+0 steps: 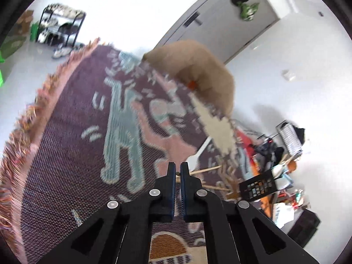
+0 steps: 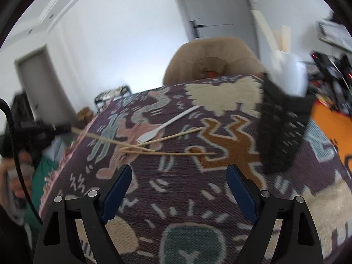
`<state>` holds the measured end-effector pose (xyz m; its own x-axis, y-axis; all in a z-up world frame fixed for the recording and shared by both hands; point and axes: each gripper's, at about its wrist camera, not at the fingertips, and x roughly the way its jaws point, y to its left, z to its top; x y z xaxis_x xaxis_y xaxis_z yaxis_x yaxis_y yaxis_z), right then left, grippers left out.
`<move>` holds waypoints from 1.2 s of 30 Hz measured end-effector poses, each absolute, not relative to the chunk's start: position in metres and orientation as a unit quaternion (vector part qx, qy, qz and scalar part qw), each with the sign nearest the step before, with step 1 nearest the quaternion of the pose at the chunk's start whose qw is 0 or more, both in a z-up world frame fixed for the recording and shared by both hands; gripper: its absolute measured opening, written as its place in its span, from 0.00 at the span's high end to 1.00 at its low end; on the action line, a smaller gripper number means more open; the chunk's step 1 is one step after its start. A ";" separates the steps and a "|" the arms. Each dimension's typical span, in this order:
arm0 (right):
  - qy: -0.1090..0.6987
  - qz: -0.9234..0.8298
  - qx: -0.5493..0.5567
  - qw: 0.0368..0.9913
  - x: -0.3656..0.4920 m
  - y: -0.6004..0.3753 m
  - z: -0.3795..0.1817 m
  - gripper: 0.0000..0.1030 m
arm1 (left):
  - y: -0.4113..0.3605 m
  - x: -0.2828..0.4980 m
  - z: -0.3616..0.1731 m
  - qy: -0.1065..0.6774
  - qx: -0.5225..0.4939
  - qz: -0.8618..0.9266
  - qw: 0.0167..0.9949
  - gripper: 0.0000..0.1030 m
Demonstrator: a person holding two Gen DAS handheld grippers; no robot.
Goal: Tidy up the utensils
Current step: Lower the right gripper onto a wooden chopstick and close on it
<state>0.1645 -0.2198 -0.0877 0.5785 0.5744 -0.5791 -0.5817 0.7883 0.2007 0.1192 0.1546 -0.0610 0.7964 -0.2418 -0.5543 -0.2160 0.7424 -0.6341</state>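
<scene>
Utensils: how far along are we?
Done: the black holder already has white utensils in it. In hand: the left gripper is shut on one end of a chopstick; the right gripper is open and empty above the blanket. Left: the white fork and at least two loose chopsticks lie on the blanket, not yet in the holder.

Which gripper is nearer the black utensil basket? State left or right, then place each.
Right. The right gripper hangs open over the blanket, just left of the black utensil basket; the left gripper, shut on a chopstick, is far off past the blanket's left edge.
</scene>
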 end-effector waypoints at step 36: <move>0.353 0.407 -0.263 0.800 0.195 -0.033 -0.113 0.96 | 0.240 0.029 -0.019 0.198 -0.383 0.057 0.900 0.97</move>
<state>0.1954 -0.0334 -0.1126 0.4191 0.4659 -0.7793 -0.8371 0.5307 -0.1329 0.0294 0.2401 -0.0187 0.9149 -0.0495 -0.4005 -0.2544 0.6997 -0.6676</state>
